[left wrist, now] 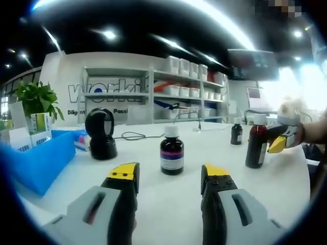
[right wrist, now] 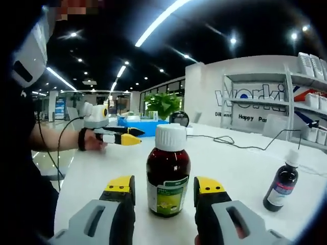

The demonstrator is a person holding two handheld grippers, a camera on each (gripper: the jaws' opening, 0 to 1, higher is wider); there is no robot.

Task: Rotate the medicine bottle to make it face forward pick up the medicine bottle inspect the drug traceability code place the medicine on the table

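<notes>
A red-brown medicine bottle (right wrist: pixel 168 176) with a white cap and a green label stands upright on the white table (right wrist: pixel 102 168). It sits between the jaws of my right gripper (right wrist: pixel 163 185), which stand open with a small gap on each side. In the left gripper view the same bottle (left wrist: pixel 256 143) stands at the right, with the right gripper (left wrist: pixel 278 144) beside it. My left gripper (left wrist: pixel 169 173) is open and holds nothing. A dark bottle (left wrist: pixel 171 151) with a white cap and a purple label stands just beyond its tips. A person's hand holds the left gripper (right wrist: pixel 121 137) low over the table.
A small dark bottle (left wrist: pixel 236 131) stands further back; another small dark bottle (right wrist: pixel 282 185) shows at the right. A black barcode scanner (left wrist: pixel 100 133), its cable (left wrist: pixel 134 136), a blue bin (left wrist: pixel 43 161) and a potted plant (left wrist: pixel 36 99) occupy the left. Shelves (left wrist: pixel 179 92) line the wall.
</notes>
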